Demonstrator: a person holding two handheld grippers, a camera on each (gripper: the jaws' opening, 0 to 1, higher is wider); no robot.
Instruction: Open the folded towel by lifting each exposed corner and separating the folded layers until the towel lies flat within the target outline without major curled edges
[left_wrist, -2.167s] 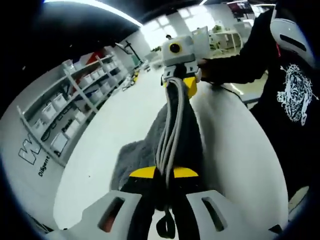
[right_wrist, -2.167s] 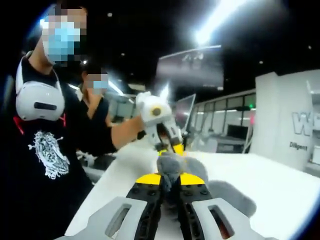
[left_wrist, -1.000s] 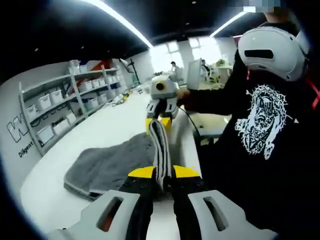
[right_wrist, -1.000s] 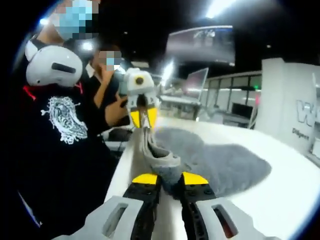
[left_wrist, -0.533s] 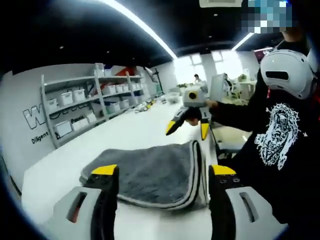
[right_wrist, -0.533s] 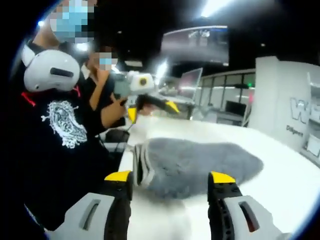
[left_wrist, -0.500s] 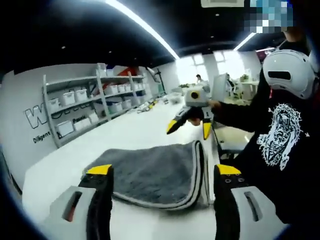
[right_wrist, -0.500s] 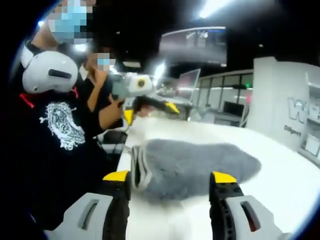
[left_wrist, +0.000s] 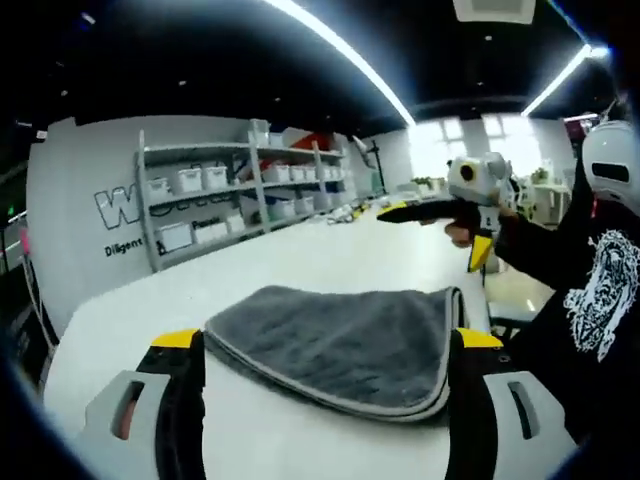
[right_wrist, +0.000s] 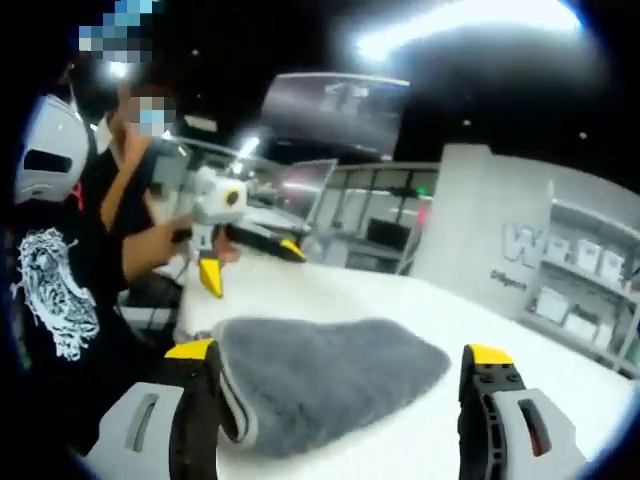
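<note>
in my left gripper view i see the left gripper with its jaws spread wide apart, one yellow-tipped jaw at each lower corner, nothing between them but air. the grey towel lies on the white table just ahead of those jaws, sitting in the gap between them as i look along them. it has a lighter border and is folded, with stacked layers showing along its right edge, near the table's edge by the person. i can't tell from here whether any outline is marked on the table.

further back in the same view the right gripper is held up above the table, well apart from the towel, its jaws splayed open and holding nothing. a person's hand is wrapped around it, and the person's black printed shirt takes up the right side. a shelf rack with white bins stands against the far wall.

in my right gripper view the right gripper also shows its jaws wide apart and empty, with the towel lying on the table between and just past them, its layered, light-bordered edge turned toward the left jaw. the left gripper hangs above the table beyond the towel, jaws open, clear of the cloth.
</note>
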